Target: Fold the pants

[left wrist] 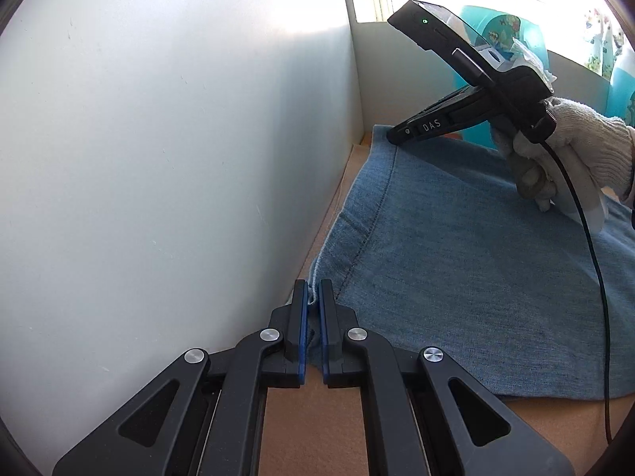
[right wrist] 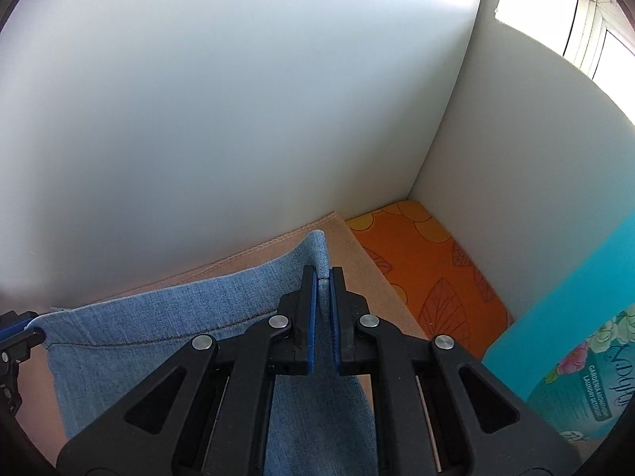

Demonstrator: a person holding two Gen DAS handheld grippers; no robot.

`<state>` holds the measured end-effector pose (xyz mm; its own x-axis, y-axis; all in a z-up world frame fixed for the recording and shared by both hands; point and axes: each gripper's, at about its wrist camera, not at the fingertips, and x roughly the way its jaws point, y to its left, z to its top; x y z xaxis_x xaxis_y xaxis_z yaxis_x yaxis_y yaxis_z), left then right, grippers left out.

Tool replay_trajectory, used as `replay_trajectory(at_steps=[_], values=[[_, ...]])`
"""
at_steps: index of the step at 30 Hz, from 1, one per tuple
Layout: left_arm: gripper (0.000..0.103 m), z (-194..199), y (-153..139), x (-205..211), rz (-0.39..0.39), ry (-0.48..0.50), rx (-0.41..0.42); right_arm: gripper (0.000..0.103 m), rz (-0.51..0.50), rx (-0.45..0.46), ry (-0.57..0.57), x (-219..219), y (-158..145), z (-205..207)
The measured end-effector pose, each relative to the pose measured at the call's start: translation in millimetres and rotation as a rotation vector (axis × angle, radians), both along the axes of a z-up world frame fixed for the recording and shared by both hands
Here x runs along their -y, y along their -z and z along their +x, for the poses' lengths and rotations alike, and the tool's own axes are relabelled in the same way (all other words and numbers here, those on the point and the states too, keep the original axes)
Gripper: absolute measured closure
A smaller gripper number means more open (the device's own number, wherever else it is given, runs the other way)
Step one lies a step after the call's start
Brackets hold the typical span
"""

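The blue denim pants (left wrist: 456, 258) lie on a tan cloth-covered surface (left wrist: 317, 416) beside a white wall. My left gripper (left wrist: 313, 289) is shut on the near corner of the pants' hem edge, and a thin fold of denim shows between its blue pads. In the same view, a white-gloved hand (left wrist: 575, 146) holds my right gripper (left wrist: 393, 137), whose tip is on the far corner of the same edge. The right wrist view shows the right gripper (right wrist: 324, 277) shut on a raised fold of the pants (right wrist: 158, 325). The left gripper (right wrist: 27, 331) pinches the other corner at the left border.
White panels (left wrist: 158, 139) close off the table on two sides and meet in a corner. Past the tan cloth (right wrist: 369, 277) lies an orange leaf-patterned mat (right wrist: 428, 277). A teal laundry detergent bag (right wrist: 575, 357) stands at the right. A black cable (left wrist: 595, 258) crosses the pants.
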<state>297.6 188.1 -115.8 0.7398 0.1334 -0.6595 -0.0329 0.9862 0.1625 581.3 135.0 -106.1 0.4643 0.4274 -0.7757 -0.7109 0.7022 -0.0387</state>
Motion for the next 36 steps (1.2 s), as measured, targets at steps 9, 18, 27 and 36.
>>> replay_trajectory(at_steps=[9,18,27,36], values=[[0.094,2,5,4,0.029,-0.042,-0.038,0.084,0.024,-0.053,0.015,-4,5,9],[0.088,-25,-15,11,-0.002,-0.047,0.015,0.069,0.178,-0.020,-0.042,41,-74,-35],[0.081,-46,-31,51,-0.149,0.181,0.003,0.069,0.257,0.035,0.068,187,-155,-122],[0.081,-41,-15,142,-0.122,0.427,-0.068,0.069,0.138,0.000,0.270,348,-126,-196]])
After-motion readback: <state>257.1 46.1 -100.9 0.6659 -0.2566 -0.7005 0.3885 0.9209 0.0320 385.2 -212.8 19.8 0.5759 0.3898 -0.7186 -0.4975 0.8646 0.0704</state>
